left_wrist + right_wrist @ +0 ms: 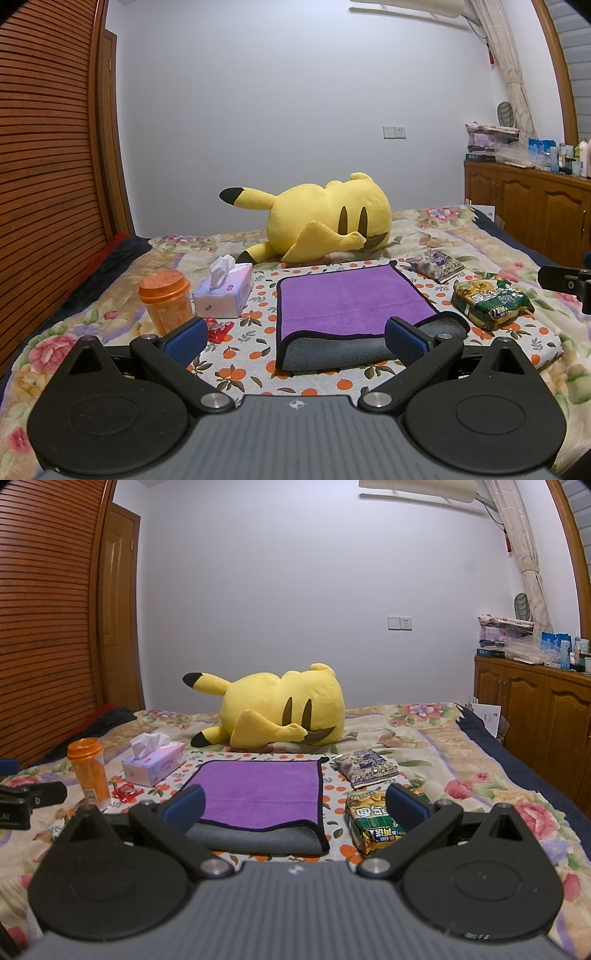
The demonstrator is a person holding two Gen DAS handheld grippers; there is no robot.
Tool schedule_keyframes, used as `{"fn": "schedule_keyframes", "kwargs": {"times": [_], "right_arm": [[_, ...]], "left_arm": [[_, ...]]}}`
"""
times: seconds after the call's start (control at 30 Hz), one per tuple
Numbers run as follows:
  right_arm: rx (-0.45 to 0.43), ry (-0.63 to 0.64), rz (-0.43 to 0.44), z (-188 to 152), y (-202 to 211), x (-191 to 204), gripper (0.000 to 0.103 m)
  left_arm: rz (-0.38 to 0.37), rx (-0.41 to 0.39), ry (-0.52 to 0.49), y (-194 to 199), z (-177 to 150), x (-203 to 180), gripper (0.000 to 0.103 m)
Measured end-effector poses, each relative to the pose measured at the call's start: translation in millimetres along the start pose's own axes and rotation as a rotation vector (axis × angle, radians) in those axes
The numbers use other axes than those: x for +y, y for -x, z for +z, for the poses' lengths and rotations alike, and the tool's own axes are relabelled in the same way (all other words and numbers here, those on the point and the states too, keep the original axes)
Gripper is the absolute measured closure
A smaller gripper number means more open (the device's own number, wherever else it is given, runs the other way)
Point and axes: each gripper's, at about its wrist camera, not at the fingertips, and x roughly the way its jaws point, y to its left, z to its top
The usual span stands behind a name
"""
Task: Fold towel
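A purple towel [343, 302] with a grey underside and black trim lies on the orange-print cloth [255, 350] on the bed. Its near edge is folded back, showing a grey strip. It also shows in the right wrist view [258, 790]. My left gripper [295, 338] is open and empty, held just in front of the towel's near edge. My right gripper [295, 806] is open and empty, near the towel's near right corner, with one finger over a green snack bag [373, 823].
An orange cup [166, 301], a tissue box [225, 291] and a red wrapper [218, 328] stand left of the towel. The green snack bag [491, 302] and a purple packet [436, 264] lie right. A yellow plush [325, 218] lies behind. A wooden cabinet [535, 206] stands right.
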Motion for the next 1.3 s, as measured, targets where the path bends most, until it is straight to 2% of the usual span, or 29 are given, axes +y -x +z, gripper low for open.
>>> {"fn": "schedule_keyframes", "kwargs": {"times": [0.6,1.3], "right_arm": [[0.03,0.04,0.002,-1,-15,6,0.0],[0.106,0.05,0.004,-2,-55,4,0.0]], "left_arm": [[-0.005,0.071,-0.03,-17,-7,-2,0.0],[-0.005,0.157,-0.039,-73,-3,2,0.0]]}}
